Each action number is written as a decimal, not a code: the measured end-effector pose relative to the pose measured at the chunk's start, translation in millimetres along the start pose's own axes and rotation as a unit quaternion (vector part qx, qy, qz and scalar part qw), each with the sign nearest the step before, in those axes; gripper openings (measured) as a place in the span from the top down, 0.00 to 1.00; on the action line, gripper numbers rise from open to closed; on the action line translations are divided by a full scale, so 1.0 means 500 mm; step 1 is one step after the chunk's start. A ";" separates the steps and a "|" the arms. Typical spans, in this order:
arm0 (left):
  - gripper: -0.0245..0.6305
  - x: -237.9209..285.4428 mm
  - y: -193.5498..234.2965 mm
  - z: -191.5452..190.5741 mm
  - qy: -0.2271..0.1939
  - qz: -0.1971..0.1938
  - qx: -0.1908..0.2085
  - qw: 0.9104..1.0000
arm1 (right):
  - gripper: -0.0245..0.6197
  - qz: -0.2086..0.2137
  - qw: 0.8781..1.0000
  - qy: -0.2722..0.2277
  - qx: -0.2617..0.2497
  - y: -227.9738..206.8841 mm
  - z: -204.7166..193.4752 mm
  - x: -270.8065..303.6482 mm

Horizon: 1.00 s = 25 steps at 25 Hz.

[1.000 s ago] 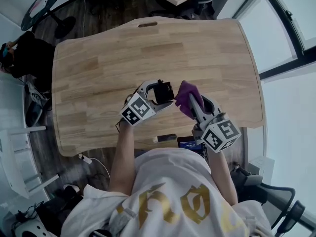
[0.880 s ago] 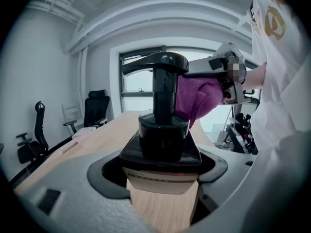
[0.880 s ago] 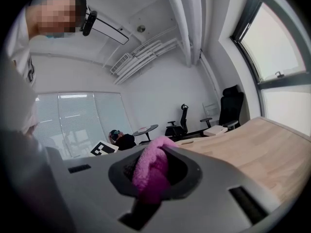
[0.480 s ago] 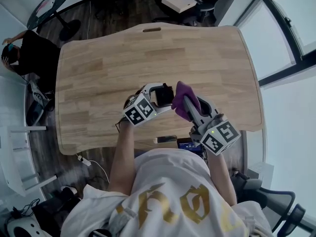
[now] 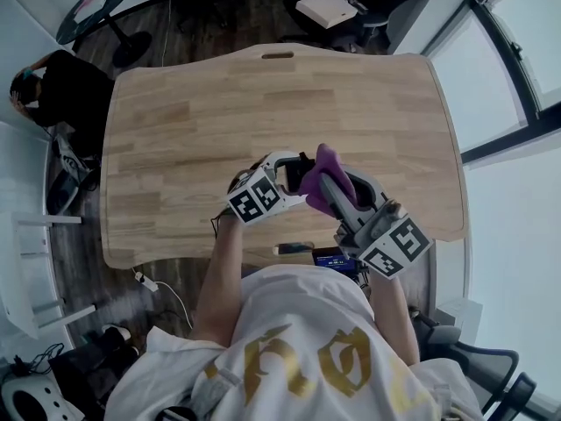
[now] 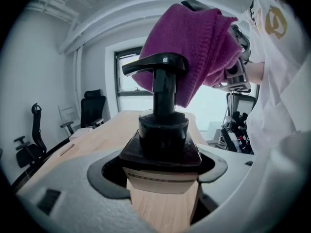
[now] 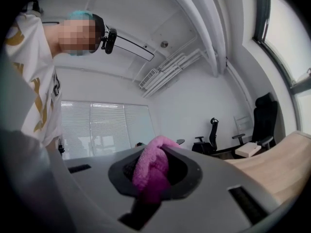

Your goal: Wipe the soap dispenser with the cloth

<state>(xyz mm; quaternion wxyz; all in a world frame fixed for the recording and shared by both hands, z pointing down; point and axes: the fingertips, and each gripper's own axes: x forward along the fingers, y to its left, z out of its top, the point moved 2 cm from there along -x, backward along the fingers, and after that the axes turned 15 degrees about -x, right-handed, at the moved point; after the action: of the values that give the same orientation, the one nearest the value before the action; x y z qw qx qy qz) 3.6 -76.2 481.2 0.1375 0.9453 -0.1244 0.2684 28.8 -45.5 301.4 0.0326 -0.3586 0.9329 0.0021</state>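
Note:
My left gripper (image 5: 282, 175) is shut on the black soap dispenser (image 6: 162, 140), holding it up off the table. Its pump head (image 6: 158, 62) points left in the left gripper view. In the head view the soap dispenser (image 5: 294, 170) shows as a dark shape between the two grippers. My right gripper (image 5: 326, 182) is shut on the purple cloth (image 5: 324, 174). The purple cloth (image 6: 194, 47) presses against the pump head from behind and above. In the right gripper view the purple cloth (image 7: 151, 171) bunches between the jaws and the dispenser is hidden.
The wooden table (image 5: 263, 103) lies below both grippers. A white box (image 5: 324, 9) rests on a seat beyond the table's far edge. A person in black (image 5: 53, 86) sits at the far left. Office chairs (image 7: 260, 118) stand by the windows.
Both grippers stayed together over the table's near part. The cloth has shifted slightly against the dispenser's pump. The head camera's view drifted a little.

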 end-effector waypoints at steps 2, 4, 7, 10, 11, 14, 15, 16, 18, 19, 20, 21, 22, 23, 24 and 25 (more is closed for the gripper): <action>0.41 -0.001 0.000 -0.004 0.005 0.000 0.001 1.000 | 0.91 -0.014 1.000 0.003 -0.017 -0.030 0.003 -0.011; 0.41 -0.003 0.000 -0.008 0.006 0.000 0.002 1.000 | 0.91 -0.038 0.997 0.028 -0.055 -0.070 -0.010 -0.024; 0.41 -0.006 -0.001 -0.007 0.005 -0.001 0.004 1.000 | 0.91 -0.055 0.986 0.094 -0.129 -0.119 -0.068 -0.030; 0.41 -0.012 -0.004 0.001 0.003 -0.001 0.005 1.000 | 0.91 -0.055 0.976 0.146 -0.152 -0.153 -0.133 -0.032; 0.41 -0.012 -0.005 0.003 0.004 -0.001 0.006 1.000 | 0.91 -0.056 0.976 0.150 -0.147 -0.159 -0.141 -0.035; 0.41 -0.009 -0.009 0.006 0.005 -0.003 0.011 1.000 | 0.91 -0.053 0.979 0.133 -0.145 -0.165 -0.121 -0.040; 0.41 -0.009 -0.008 0.007 0.005 -0.002 0.011 1.000 | 0.91 -0.047 0.979 0.128 -0.154 -0.169 -0.111 -0.036; 0.41 -0.010 -0.007 0.008 0.004 -0.002 0.011 1.000 | 0.91 -0.042 0.977 0.126 -0.166 -0.175 -0.103 -0.030; 0.41 -0.012 -0.006 0.008 0.003 -0.001 0.009 1.000 | 0.91 -0.033 0.972 0.131 -0.193 -0.189 -0.086 -0.020; 0.41 -0.013 -0.007 0.008 0.005 -0.001 0.009 1.000 | 0.91 -0.026 0.970 0.131 -0.204 -0.190 -0.072 -0.017; 0.41 -0.014 -0.009 0.008 0.007 -0.001 0.011 1.000 | 0.91 -0.017 0.970 0.126 -0.208 -0.185 -0.052 -0.016; 0.41 -0.014 -0.011 0.010 0.007 -0.001 0.013 1.000 | 0.91 -0.003 0.972 0.115 -0.206 -0.174 -0.029 -0.013; 0.41 -0.015 -0.013 0.014 0.006 -0.002 0.014 1.000 | 0.91 0.015 0.974 0.099 -0.203 -0.156 -0.005 -0.010; 0.41 -0.016 -0.015 0.017 0.005 -0.003 0.015 1.000 | 0.91 0.037 0.976 0.085 -0.199 -0.134 0.017 -0.005; 0.41 -0.017 -0.017 0.020 0.004 -0.003 0.016 1.000 | 0.91 0.060 0.975 0.073 -0.199 -0.108 0.034 -0.001; 0.41 -0.018 -0.019 0.022 0.003 -0.003 0.017 1.000 | 0.91 0.084 0.974 0.066 -0.200 -0.081 0.045 0.003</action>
<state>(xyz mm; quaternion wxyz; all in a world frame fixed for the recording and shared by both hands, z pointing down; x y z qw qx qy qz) 4.4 -69.5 465.6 0.1227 0.9470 -0.1163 0.2731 56.2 -76.1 279.4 -0.1016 -0.2772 0.9406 0.1679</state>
